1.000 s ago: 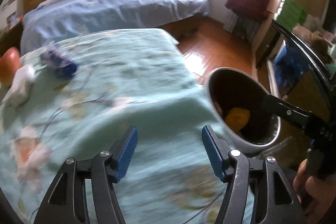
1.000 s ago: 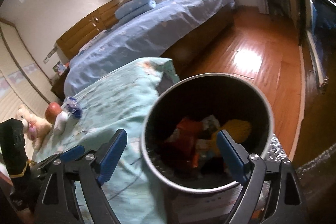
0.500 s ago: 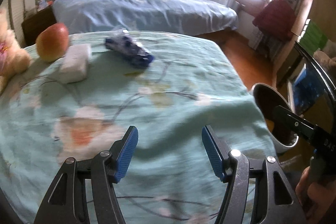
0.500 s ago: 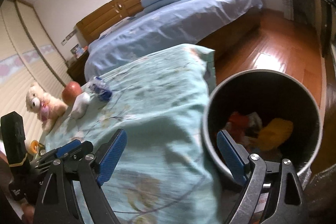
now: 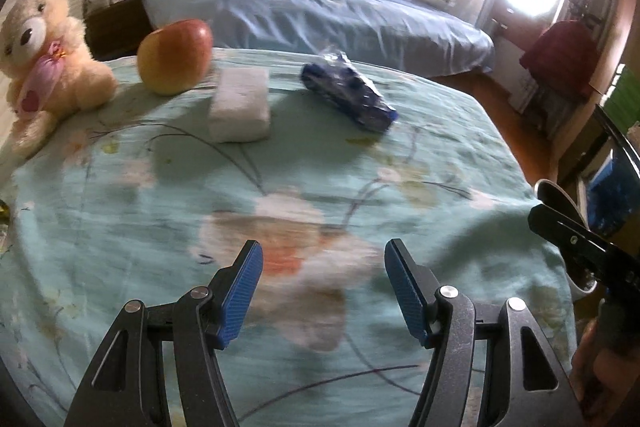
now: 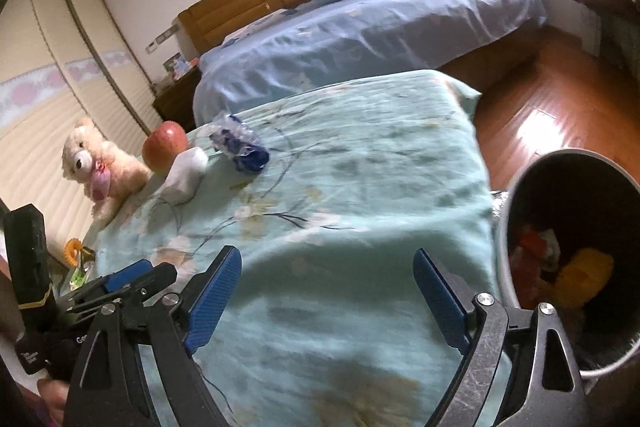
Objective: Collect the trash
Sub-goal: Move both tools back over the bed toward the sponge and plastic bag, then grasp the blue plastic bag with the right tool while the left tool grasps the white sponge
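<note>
On green floral cloth, left to right: one teddy (image 5: 44, 55), one apple (image 5: 175, 55), one white block (image 5: 240, 105), one blue wrapper (image 5: 349, 96). Wrapper crinkled, glossy, white-printed; near far edge, just right of block; long axis from far-left to near-right. One bin (image 6: 568, 259) beside cloth, holding trash. Left gripper (image 5: 323, 289) and right gripper (image 6: 327, 297) both agape, empty.

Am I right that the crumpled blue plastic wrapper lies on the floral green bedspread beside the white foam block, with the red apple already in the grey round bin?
Not quite. The red apple sits on the floral green bedspread by the white foam block, near the crumpled blue plastic wrapper, as the left wrist view shows; the grey round bin holds other trash.
</note>
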A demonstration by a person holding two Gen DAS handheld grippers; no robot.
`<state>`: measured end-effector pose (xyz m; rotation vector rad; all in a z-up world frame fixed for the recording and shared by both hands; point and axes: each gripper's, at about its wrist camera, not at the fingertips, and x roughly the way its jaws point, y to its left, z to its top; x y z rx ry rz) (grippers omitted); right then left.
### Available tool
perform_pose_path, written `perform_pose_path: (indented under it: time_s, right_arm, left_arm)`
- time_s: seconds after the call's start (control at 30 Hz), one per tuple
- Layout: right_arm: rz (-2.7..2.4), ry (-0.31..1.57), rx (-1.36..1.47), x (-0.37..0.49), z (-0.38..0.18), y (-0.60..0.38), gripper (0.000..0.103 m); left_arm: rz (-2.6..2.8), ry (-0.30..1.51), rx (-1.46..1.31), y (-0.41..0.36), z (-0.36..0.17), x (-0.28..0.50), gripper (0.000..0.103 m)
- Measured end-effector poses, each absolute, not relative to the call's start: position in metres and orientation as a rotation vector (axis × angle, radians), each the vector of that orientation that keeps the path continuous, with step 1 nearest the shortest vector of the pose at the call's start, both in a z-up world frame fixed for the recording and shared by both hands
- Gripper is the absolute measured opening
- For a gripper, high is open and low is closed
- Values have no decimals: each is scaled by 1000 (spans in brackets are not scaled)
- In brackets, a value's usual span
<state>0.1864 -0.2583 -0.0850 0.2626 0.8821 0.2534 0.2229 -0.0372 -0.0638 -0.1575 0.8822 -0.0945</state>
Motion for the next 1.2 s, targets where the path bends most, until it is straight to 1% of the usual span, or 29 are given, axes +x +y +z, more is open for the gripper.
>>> perform_pose_path:
  time_s: [0.37,0.83,1.0,1.07,1.2]
  right_arm:
    - [368,893,231,222,-91,-221,89]
    - [465,911,145,289,-98,-185,89]
    - [499,929,83,306,-104,-170,88]
    - [506,934,65,313,-107,-165,86]
    - [509,953,48,326,-114,-158,74]
  left_arm:
    - [-21,889,-171,-5,-67,249,63]
    - [7,894,-154,8,-77,321,64]
    - [18,896,-152,10,-83,340,65]
    - [18,903,-157,11,-86,347,65]
    - [18,908,-162,11,-91,358,65]
